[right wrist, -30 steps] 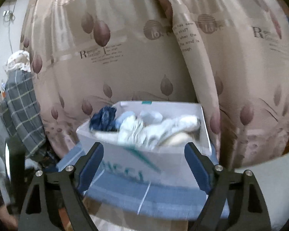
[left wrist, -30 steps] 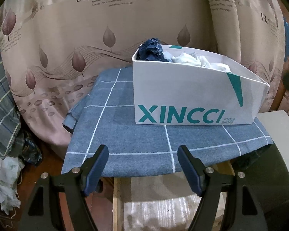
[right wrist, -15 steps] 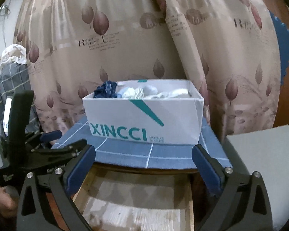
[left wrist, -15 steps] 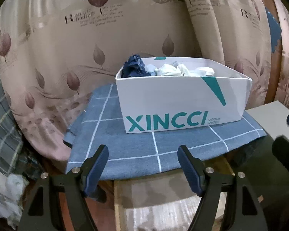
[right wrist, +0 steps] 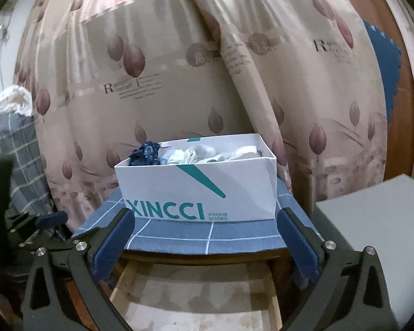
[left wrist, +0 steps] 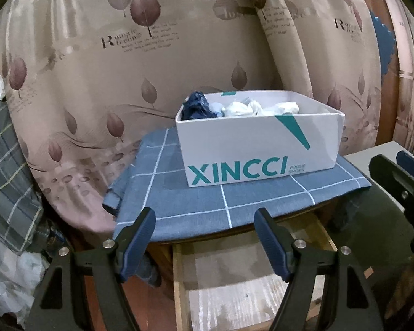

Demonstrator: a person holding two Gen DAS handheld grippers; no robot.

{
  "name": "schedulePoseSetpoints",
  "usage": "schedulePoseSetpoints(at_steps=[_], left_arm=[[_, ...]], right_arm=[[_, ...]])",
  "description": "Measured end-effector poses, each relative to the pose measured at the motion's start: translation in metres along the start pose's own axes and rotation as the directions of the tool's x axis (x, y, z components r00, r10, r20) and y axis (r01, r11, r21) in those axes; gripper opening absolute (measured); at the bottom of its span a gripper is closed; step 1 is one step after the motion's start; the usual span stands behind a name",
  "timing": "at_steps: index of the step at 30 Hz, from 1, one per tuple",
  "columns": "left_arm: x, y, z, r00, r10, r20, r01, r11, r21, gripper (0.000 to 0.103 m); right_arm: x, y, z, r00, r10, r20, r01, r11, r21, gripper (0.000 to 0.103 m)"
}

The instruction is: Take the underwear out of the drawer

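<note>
A white XINCCI shoebox (left wrist: 259, 143) (right wrist: 198, 190) stands on a blue checked cloth and holds crumpled underwear: a dark blue piece (left wrist: 197, 107) (right wrist: 146, 153) at its left end and white and pale pieces (left wrist: 251, 108) (right wrist: 196, 154) beside it. Below the cloth's front edge an open wooden drawer (left wrist: 234, 289) (right wrist: 196, 300) shows a bare pale bottom. My left gripper (left wrist: 204, 218) is open and empty, short of the cloth. My right gripper (right wrist: 206, 220) is open wide and empty, its fingertips level with the box's two lower corners in the picture.
The blue checked cloth (left wrist: 162, 193) covers the stand over the drawer. A leaf-print curtain (left wrist: 179, 55) hangs behind. A grey flat-topped block (right wrist: 378, 234) stands at the right, and a checked fabric pile (left wrist: 5, 171) lies at the left. Each gripper shows at the edge of the other's view.
Both views have drawn back from the box, so the open drawer below now shows. The right gripper's jaws have spread wider. The right gripper has come into the left wrist view at the right edge.
</note>
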State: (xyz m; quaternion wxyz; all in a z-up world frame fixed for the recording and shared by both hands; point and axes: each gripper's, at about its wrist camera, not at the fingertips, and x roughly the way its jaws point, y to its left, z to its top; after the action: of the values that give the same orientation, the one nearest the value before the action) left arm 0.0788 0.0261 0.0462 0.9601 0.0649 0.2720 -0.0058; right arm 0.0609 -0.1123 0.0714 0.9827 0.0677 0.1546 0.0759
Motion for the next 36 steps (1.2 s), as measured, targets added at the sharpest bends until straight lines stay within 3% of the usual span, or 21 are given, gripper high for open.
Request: schedulePoseSetpoints(at_steps=[10, 16, 25, 36], left_arm=[[-0.017, 0.002, 0.002, 0.999, 0.037, 0.014, -0.037, 0.999, 0.023, 0.076], [-0.024, 0.008, 0.004, 0.999, -0.003, 0.034, 0.004, 1.0, -0.008, 0.076], [-0.021, 0.009, 0.006, 1.0, -0.002, 0.007, 0.002, 1.0, -0.009, 0.076], [-0.024, 0.009, 0.005, 1.0, -0.016, 0.026, 0.016, 1.0, -0.008, 0.076]], right_arm=[[-0.006, 0.011, 0.003, 0.999, 0.04, -0.01, -0.041, 0.998, -0.041, 0.102], [-0.01, 0.012, 0.006, 0.998, 0.055, -0.009, -0.055, 0.997, -0.046, 0.102], [-0.015, 0.018, 0.007, 0.997, 0.082, -0.008, -0.083, 0.994, -0.07, 0.102], [-0.017, 0.02, 0.009, 0.996, 0.091, -0.004, -0.091, 0.993, -0.076, 0.102]])
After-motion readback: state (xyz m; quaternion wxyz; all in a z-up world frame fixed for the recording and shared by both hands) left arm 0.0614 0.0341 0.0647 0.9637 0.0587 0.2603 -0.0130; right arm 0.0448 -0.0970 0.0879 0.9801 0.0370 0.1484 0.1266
